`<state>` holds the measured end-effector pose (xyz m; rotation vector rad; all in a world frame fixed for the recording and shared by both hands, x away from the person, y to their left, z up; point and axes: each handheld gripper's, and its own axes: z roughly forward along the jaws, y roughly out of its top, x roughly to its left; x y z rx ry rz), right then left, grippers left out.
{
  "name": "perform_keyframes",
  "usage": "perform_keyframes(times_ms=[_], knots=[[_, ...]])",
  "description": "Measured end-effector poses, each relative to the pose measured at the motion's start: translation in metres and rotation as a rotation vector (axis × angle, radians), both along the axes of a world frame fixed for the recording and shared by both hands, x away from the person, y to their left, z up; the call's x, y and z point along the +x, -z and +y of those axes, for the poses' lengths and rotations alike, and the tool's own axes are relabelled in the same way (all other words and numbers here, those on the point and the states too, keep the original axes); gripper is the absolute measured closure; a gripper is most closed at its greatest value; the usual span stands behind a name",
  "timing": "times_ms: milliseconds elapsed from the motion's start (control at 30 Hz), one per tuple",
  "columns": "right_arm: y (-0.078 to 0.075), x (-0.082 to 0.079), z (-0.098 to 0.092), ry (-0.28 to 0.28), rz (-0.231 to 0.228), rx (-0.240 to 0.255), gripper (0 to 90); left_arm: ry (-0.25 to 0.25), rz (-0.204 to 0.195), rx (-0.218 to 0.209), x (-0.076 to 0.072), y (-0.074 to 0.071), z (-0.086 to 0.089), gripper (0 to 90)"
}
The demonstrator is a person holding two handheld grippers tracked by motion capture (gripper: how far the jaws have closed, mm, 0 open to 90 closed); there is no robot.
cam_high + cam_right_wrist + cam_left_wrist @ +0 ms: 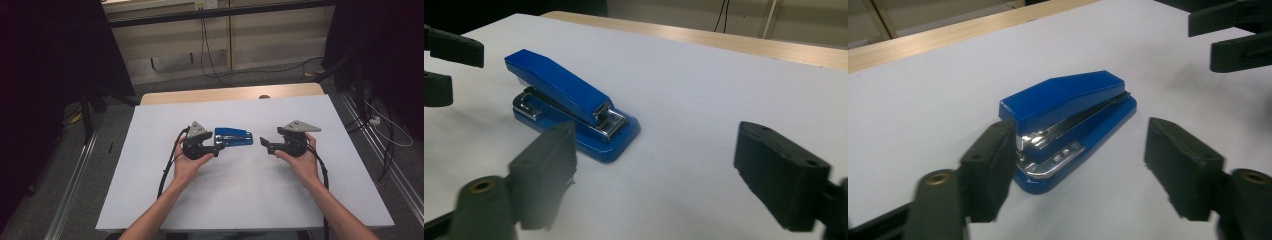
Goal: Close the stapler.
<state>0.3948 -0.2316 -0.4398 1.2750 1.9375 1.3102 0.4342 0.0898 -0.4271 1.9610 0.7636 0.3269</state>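
I see the blue stapler [233,136] lying mid-frame on the white bench [250,200]; my left claw [218,148] and right claw [263,143] flank it, both spread, pinching nothing.

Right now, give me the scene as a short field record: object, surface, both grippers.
object: blue stapler, lying flat, closed
surface: white table top, wooden edge at the far side
left gripper: open, jaws at the stapler's near end, not gripping it
right gripper: open, apart from the stapler, pointing at it
held: nothing in either gripper
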Motion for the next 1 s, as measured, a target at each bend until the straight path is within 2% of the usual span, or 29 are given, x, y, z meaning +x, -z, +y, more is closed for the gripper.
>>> perform_keyframes(times_ms=[133, 267, 433, 467, 533, 600, 633, 700, 1000], knots=[[-0.004, -0.003, 0.0, 0.016, -0.023, -0.012, 6.2, -0.008, -0.017, 0.016, -0.001, -0.003, 0.002, 12.4], [-0.007, -0.005, 0.0, 0.017, -0.041, -0.005, 5.0, -0.008, 0.0, -0.021, -0.003, -0.007, 0.006, 5.2], [-0.01, -0.009, 0.003, 0.004, -0.048, -0.003, 4.0, 0.015, -0.031, -0.03, -0.01, -0.01, 0.013, 4.3], [-0.01, -0.011, 0.003, 0.008, -0.047, -0.005, 4.0, 0.016, -0.025, -0.046, -0.011, -0.01, 0.015, 4.3], [-0.011, -0.013, 0.003, 0.023, -0.059, -0.01, 3.7, 0.013, -0.042, -0.05, -0.013, -0.012, 0.018, 4.3], [-0.012, -0.016, 0.002, 0.039, -0.068, -0.014, 3.1, -0.004, -0.057, -0.037, -0.015, -0.013, 0.021, 4.2], [-0.012, -0.017, 0.002, 0.042, -0.066, -0.017, 3.5, -0.01, -0.046, -0.028, -0.016, -0.014, 0.022, 4.2], [-0.012, -0.019, 0.001, 0.049, -0.069, -0.018, 3.5, -0.011, -0.039, -0.032, -0.019, -0.013, 0.026, 4.2], [-0.015, -0.029, 0.001, 0.079, -0.095, -0.027, 3.6, -0.066, -0.056, -0.042, -0.029, -0.017, 0.045, 4.2]])
